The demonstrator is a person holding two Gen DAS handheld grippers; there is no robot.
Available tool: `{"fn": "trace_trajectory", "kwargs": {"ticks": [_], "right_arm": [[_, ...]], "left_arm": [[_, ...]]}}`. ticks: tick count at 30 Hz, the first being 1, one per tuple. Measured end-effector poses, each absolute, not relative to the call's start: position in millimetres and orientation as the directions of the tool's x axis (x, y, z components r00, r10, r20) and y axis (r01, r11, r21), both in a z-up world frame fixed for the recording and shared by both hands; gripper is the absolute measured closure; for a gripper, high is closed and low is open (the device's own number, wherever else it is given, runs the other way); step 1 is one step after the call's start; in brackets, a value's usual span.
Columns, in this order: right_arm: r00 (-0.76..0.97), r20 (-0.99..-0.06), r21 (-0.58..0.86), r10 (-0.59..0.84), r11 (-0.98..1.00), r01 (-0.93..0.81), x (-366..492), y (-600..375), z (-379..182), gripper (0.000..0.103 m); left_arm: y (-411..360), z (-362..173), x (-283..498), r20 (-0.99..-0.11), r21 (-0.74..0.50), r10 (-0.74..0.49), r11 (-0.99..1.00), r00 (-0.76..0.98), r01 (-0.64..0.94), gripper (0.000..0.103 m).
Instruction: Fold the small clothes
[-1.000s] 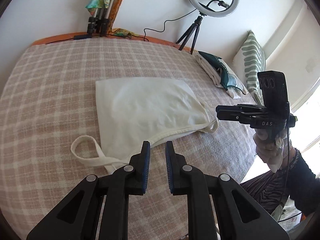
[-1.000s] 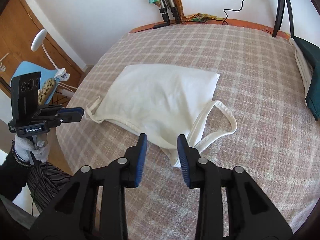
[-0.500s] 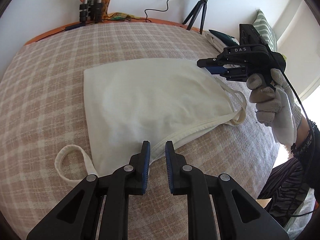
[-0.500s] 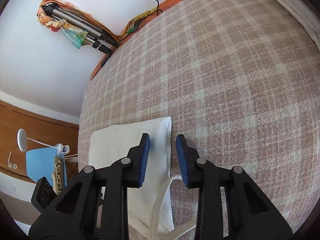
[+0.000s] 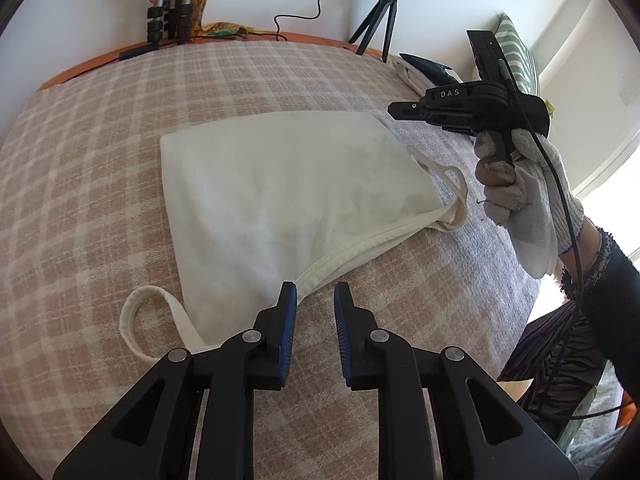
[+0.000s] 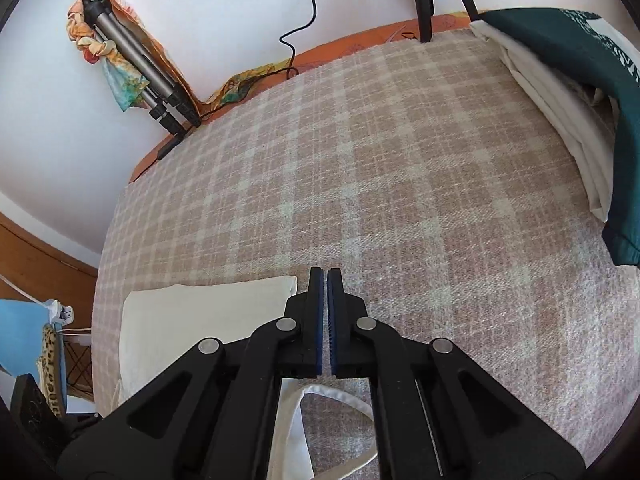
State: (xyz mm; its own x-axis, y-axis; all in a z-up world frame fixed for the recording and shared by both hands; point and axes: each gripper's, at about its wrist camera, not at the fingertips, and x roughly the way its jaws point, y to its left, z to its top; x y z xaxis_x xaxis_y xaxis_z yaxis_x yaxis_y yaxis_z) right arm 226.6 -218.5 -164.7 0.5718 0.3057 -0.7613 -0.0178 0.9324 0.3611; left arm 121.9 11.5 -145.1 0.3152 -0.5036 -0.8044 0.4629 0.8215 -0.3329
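Note:
A cream strap top (image 5: 280,192) lies flat on the checked bedspread (image 5: 80,184), one strap loop (image 5: 138,320) at the near left and another (image 5: 454,192) at the right. My left gripper (image 5: 315,300) is open and empty, just above the top's near neckline edge. My right gripper (image 6: 325,280) is shut with nothing between its fingers, hovering above the bedspread beside the top's far right corner (image 6: 280,284). It also shows in the left wrist view (image 5: 396,109), held by a gloved hand.
A stack of folded white and dark green cloth (image 6: 580,80) lies at the right of the bed. A ring-light tripod (image 5: 380,16) and a folded tripod with a scarf (image 6: 136,68) stand at the wall. A striped pillow (image 5: 516,52) sits far right.
My right gripper has closed its fingers and moved out past the top's far right corner. The left gripper has drawn back a little and opened wider.

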Motion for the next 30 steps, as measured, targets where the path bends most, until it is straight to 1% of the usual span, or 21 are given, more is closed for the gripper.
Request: {"fn": "trace_trajectory", "kwargs": {"ticks": [1,3,4,7,9,11,14,15,16,17,18,19,20,21,23,26,28,30], "right_arm": [[0.577,-0.748,0.355,0.329,0.932,-0.072,219,-212,-158,0.101],[0.554,-0.744,0.332,0.374,0.926,-0.179,204,-196,-150,0.101],[0.544,-0.751,0.304,0.374,0.928,-0.217,195,-187,-150,0.101],[0.479,-0.794,0.260,0.375,0.921,-0.291,178,-168,-161,0.101],[0.451,-0.837,0.178,0.309,0.934,-0.310,166,-159,-172,0.101],[0.448,-0.860,0.098,0.245,0.940,-0.326,152,-156,-178,0.101],[0.441,-0.872,0.043,0.212,0.931,-0.362,131,-159,-175,0.100],[0.424,-0.881,0.046,0.210,0.930,-0.366,126,-162,-175,0.098],[0.407,-0.886,0.067,0.222,0.930,-0.361,121,-168,-175,0.095],[0.410,-0.879,0.095,0.244,0.932,-0.350,115,-175,-173,0.088],[0.416,-0.867,0.127,0.274,0.929,-0.347,112,-180,-171,0.077],[0.420,-0.854,0.160,0.306,0.924,-0.348,110,-186,-168,0.071],[0.424,-0.842,0.192,0.333,0.920,-0.341,109,-192,-165,0.061],[0.429,-0.828,0.229,0.360,0.917,-0.327,109,-200,-163,0.058],[0.416,-0.801,0.339,0.431,0.899,-0.278,115,-217,-164,0.058],[0.395,-0.746,0.503,0.537,0.842,-0.195,127,-242,-175,0.058],[0.368,-0.724,0.572,0.584,0.806,-0.153,133,-251,-185,0.058],[0.338,-0.716,0.610,0.611,0.783,-0.122,137,-253,-197,0.058]], "left_arm": [[17,-138,123,-0.793,-0.338,-0.510,0.823,0.334,0.456,0.084],[27,-126,129,-0.772,-0.340,-0.513,0.833,0.376,0.437,0.074],[32,-122,134,-0.765,-0.340,-0.509,0.840,0.396,0.422,0.072],[45,-119,152,-0.750,-0.371,-0.510,0.851,0.420,0.370,0.072],[53,-122,163,-0.746,-0.405,-0.514,0.855,0.424,0.324,0.072],[63,-129,173,-0.746,-0.435,-0.510,0.860,0.428,0.267,0.072],[79,-139,187,-0.734,-0.513,-0.534,0.841,0.420,0.173,0.072],[85,-142,189,-0.730,-0.533,-0.540,0.834,0.420,0.144,0.071],[89,-144,192,-0.729,-0.549,-0.542,0.828,0.418,0.117,0.069],[92,-148,196,-0.727,-0.561,-0.545,0.822,0.417,0.095,0.065],[95,-150,196,-0.722,-0.577,-0.553,0.813,0.416,0.079,0.063],[96,-151,196,-0.715,-0.592,-0.562,0.803,0.415,0.068,0.063],[96,-153,199,-0.712,-0.602,-0.569,0.796,0.412,0.059,0.061],[95,-155,202,-0.711,-0.608,-0.573,0.792,0.408,0.052,0.057],[93,-160,206,-0.704,-0.626,-0.587,0.778,0.401,0.040,0.053],[88,-166,216,-0.703,-0.638,-0.596,0.769,0.388,0.024,0.053],[86,-170,221,-0.705,-0.640,-0.594,0.768,0.387,0.011,0.053],[84,-175,224,-0.704,-0.651,-0.601,0.759,0.379,-0.005,0.053]]}}
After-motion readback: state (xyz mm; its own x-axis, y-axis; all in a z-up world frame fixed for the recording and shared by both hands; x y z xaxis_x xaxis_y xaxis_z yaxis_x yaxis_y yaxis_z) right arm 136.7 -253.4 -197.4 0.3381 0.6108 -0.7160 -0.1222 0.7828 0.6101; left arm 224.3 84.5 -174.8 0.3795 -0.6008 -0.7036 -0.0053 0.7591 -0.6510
